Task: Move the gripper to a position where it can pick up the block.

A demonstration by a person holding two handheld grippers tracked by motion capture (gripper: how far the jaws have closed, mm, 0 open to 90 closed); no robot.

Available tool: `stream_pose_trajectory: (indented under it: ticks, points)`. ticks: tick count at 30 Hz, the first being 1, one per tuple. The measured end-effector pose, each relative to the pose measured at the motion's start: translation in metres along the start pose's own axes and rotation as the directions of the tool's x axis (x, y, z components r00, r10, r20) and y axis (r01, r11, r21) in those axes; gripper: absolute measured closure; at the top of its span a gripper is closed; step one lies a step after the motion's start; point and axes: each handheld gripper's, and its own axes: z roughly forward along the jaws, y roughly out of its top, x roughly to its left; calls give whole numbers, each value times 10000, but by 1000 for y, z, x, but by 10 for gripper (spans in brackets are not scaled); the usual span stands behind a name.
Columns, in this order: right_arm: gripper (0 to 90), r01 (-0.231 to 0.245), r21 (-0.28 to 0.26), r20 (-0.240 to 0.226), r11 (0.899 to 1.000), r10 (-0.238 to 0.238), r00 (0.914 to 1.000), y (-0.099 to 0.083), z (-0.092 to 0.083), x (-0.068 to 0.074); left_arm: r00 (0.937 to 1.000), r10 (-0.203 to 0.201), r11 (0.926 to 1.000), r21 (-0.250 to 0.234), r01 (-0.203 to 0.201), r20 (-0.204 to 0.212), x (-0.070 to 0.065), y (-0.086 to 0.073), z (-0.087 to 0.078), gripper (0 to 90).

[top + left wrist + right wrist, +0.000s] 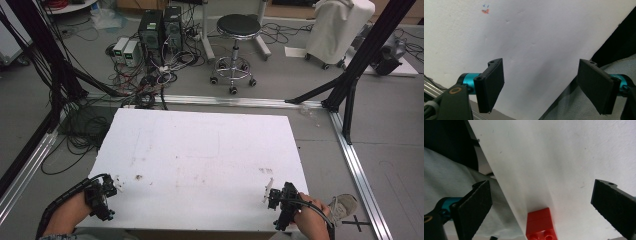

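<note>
Risk: I'm holding both grippers, left gripper (540, 87) and right gripper (541, 202), jaws apart and empty, and the red brick (541, 225) at the tabletop (200, 150) near edge is sitting where a nudge tips it off.

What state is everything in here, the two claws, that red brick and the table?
Left gripper: open, jaws wide apart, holding nothing, over the table's near edge.
Right gripper: open, holding nothing, pointed at the brick.
Red brick: studs facing the camera, on the table by its edge, untouched by the jaws.
Table: white top, faintly stained.
</note>
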Motion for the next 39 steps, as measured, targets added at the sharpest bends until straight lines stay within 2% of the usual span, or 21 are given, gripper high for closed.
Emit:
stream_pose_trajectory:
  ticks: [7, 15, 18, 22, 27, 34, 39]
  points:
    - [30, 140, -299, 201, 9995, -134, 9997, -2, -4, 0, 10000, 8, 10000, -25, -8, -17, 0, 1, 0, 223]
    - [30, 248, -498, 200, 9985, -238, 9995, -6, -7, 0, 10000, -20, 10000, -46, 20, -14, 0, 0, 0, 224]
    - [30, 554, -510, 275, 9972, -541, 9982, -10, -10, -2, 10000, -7, 10000, -27, 6, -67, -1, 0, 1, 223]
    - [30, 552, -512, 302, 9972, -537, 9981, -13, -12, -1, 10000, -1, 10000, -18, 1, -31, -1, 1, 1, 224]
    - [30, 1067, -384, 317, 9935, -1055, 9939, -22, -14, -1, 10000, -30, 10000, -23, 30, -33, -1, 0, 1, 223]
    - [30, 1325, -367, 280, 9905, -1315, 9909, -33, -16, 0, 10000, 0, 10000, -49, 0, -31, -1, 1, 1, 223]
    - [30, 1107, -436, 231, 9929, -1098, 9937, -39, -16, -2, 10000, -16, 10000, -32, 15, -33, -1, 1, 1, 224]
